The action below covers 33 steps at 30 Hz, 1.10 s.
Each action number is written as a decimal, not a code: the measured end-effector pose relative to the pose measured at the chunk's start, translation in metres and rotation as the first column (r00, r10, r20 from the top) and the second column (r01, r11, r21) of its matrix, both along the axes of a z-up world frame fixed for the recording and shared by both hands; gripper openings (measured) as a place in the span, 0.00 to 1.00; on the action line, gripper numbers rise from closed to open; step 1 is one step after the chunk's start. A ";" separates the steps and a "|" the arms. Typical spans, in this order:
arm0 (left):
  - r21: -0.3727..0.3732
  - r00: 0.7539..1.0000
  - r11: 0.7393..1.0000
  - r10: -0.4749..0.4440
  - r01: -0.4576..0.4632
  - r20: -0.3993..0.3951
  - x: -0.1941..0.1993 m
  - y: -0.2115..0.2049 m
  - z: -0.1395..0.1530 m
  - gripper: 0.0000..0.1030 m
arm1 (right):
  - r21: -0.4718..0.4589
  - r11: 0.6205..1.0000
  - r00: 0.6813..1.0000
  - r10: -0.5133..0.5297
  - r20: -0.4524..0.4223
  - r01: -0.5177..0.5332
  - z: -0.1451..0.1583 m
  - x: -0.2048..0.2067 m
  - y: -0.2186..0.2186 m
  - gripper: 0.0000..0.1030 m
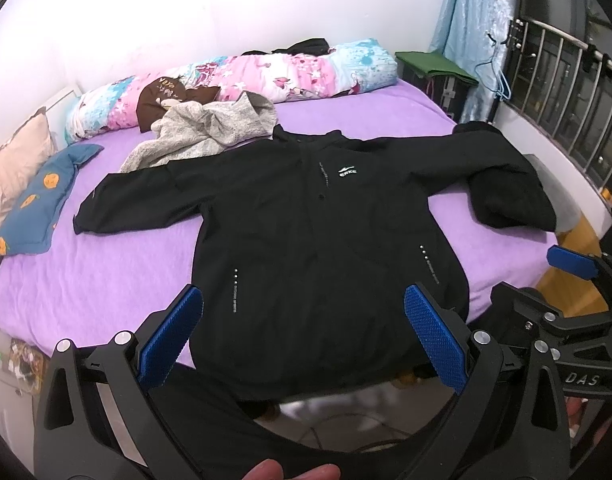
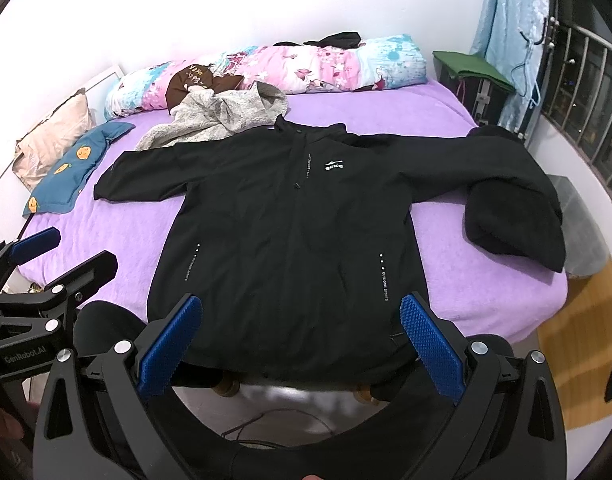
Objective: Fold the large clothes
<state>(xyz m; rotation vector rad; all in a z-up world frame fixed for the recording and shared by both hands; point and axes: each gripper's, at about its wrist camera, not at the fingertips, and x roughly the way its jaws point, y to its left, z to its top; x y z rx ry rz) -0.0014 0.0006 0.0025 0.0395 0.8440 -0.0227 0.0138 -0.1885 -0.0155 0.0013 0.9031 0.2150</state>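
Here's the black jacket, laid out flat and face-up on the purple bed, collar toward the far wall, hem hanging just over the near edge. White chest logo (it reads ERKE), small reflective dots by both pockets, the front closed up the middle. The sleeve on the pillow side lies straight out, cuff flat on the sheet. The other sleeve reaches toward the window side and doubles back on itself, its end bunched in a dark lump near the bed's edge.

My left claw is spread wide, blue pads apart, nothing between them, hovering above the hem. My right claw is likewise spread and holding nothing, also over the hem.

Now, the differences. From the left wrist view I catch the right claw at the far right edge, one blue pad poking out, and a fingertip at the bottom of the frame. From the right wrist view, the left claw shows at the left edge, and the pocket lettering comes through sharper: OUTDOOR SPORTS.

Behind the jacket, touching its collar, a grey fleece garment lies crumpled. Further back there's a rolled floral quilt along the wall, a blue pillow with orange prints, and a light blue curtain by the railing.
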 end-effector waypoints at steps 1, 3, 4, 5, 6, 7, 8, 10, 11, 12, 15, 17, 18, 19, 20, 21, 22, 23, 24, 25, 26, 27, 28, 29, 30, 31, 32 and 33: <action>-0.001 1.000 1.000 0.000 0.000 0.000 0.000 0.000 0.000 0.94 | -0.001 1.000 1.000 -0.001 0.001 0.001 -0.001 -0.001 0.000 0.95; -0.003 1.000 1.000 0.001 -0.001 0.000 0.000 0.000 0.000 0.94 | 0.001 1.000 1.000 -0.002 0.000 0.002 0.000 0.000 -0.001 0.95; 0.001 1.000 1.000 0.000 0.000 0.000 0.000 0.000 0.000 0.94 | 0.001 1.000 1.000 -0.003 -0.001 0.003 -0.001 0.000 0.000 0.95; 0.000 1.000 1.000 0.000 0.000 0.000 0.000 0.000 0.000 0.94 | 0.002 1.000 1.000 -0.001 0.000 0.001 -0.001 -0.001 0.001 0.95; -0.002 1.000 1.000 0.001 -0.001 0.000 0.000 0.000 0.000 0.94 | 0.008 1.000 1.000 -0.002 -0.003 0.002 0.000 0.000 0.000 0.95; -0.003 1.000 1.000 0.002 -0.002 0.001 0.000 0.000 0.000 0.94 | 0.009 1.000 1.000 -0.003 -0.004 0.003 0.000 0.001 -0.001 0.95; -0.002 1.000 1.000 0.003 -0.003 0.002 0.000 0.000 0.000 0.94 | 0.008 1.000 1.000 -0.003 -0.002 0.003 0.001 0.001 -0.001 0.95; -0.005 1.000 1.000 0.003 -0.003 0.001 0.000 0.000 0.000 0.94 | 0.006 1.000 1.000 -0.001 0.000 0.001 0.002 0.001 -0.001 0.95; -0.004 1.000 1.000 0.003 -0.003 0.000 0.000 0.000 0.000 0.94 | 0.008 1.000 1.000 -0.002 -0.001 0.002 0.002 0.001 -0.001 0.95; -0.001 1.000 1.000 0.002 -0.002 0.002 0.000 0.000 0.000 0.94 | 0.007 1.000 1.000 -0.002 -0.001 0.002 0.003 0.002 -0.001 0.95; -0.001 1.000 1.000 0.008 -0.008 0.001 0.000 0.001 0.000 0.94 | 0.000 1.000 1.000 -0.003 0.003 0.003 0.003 0.001 0.000 0.95; -0.001 1.000 1.000 0.011 -0.011 0.000 0.000 0.000 -0.001 0.94 | -0.004 1.000 1.000 -0.005 0.008 0.005 0.005 0.001 0.002 0.95; 0.001 1.000 1.000 0.014 -0.014 -0.001 -0.001 0.001 -0.001 0.94 | -0.004 1.000 1.000 -0.004 0.010 0.004 0.005 -0.001 0.003 0.95; 0.002 1.000 1.000 0.017 -0.017 -0.002 -0.001 0.001 -0.002 0.94 | -0.004 1.000 1.000 -0.003 0.009 0.003 0.005 0.000 0.004 0.95; 0.002 1.000 1.000 0.020 -0.020 -0.003 -0.001 0.002 -0.002 0.94 | -0.004 1.000 1.000 -0.003 0.008 0.003 0.005 0.000 0.003 0.95; 0.001 1.000 1.000 0.022 -0.022 -0.003 -0.001 0.002 -0.003 0.94 | -0.004 1.000 1.000 -0.004 0.008 0.004 0.004 -0.001 0.003 0.95; 0.000 1.000 1.000 0.022 -0.022 -0.003 -0.002 0.002 -0.003 0.94 | -0.004 1.000 1.000 -0.004 0.006 0.004 0.005 0.000 0.003 0.95; 0.000 1.000 1.000 0.021 -0.021 -0.003 -0.002 0.002 -0.003 0.94 | -0.003 1.000 1.000 -0.003 0.006 0.003 0.003 -0.001 0.004 0.95; -0.001 1.000 1.000 0.021 -0.021 -0.004 -0.001 0.002 -0.003 0.94 | -0.002 1.000 1.000 -0.003 0.005 0.003 0.003 0.000 0.005 0.95; -0.002 1.000 1.000 0.021 -0.021 -0.004 -0.001 0.003 -0.003 0.94 | -0.003 1.000 1.000 -0.001 0.006 0.001 0.003 0.000 0.005 0.95; 0.000 1.000 1.000 0.021 -0.021 -0.004 -0.001 0.003 -0.003 0.94 | -0.005 1.000 1.000 0.000 0.008 0.000 0.003 0.000 0.006 0.95; 0.000 1.000 1.000 0.021 -0.021 -0.004 -0.001 0.003 -0.003 0.94 | -0.006 1.000 1.000 0.000 0.008 0.000 0.003 0.000 0.005 0.95; -0.002 1.000 1.000 0.023 -0.023 -0.004 -0.001 0.003 -0.003 0.94 | -0.005 1.000 1.000 -0.001 0.007 0.001 0.001 -0.001 0.006 0.95; -0.001 1.000 1.000 0.022 -0.022 -0.004 -0.001 0.002 -0.003 0.94 | -0.005 1.000 1.000 -0.001 0.006 0.001 0.001 0.000 0.007 0.95; 0.000 1.000 1.000 0.023 -0.023 -0.004 -0.001 0.002 -0.003 0.94 | -0.004 1.000 1.000 0.000 0.007 0.001 0.000 -0.001 0.006 0.95; -0.003 1.000 1.000 0.022 -0.022 -0.004 -0.001 0.003 -0.003 0.94 | -0.004 1.000 1.000 -0.001 0.006 0.001 0.000 0.000 0.007 0.95; -0.003 1.000 1.000 0.022 -0.022 -0.005 -0.001 0.003 -0.003 0.94 | -0.005 1.000 1.000 -0.001 0.008 0.001 0.000 -0.002 0.006 0.95; -0.001 1.000 1.000 0.023 -0.023 -0.004 -0.001 0.003 -0.003 0.94 | -0.005 1.000 1.000 -0.001 0.009 0.001 0.000 -0.001 0.007 0.95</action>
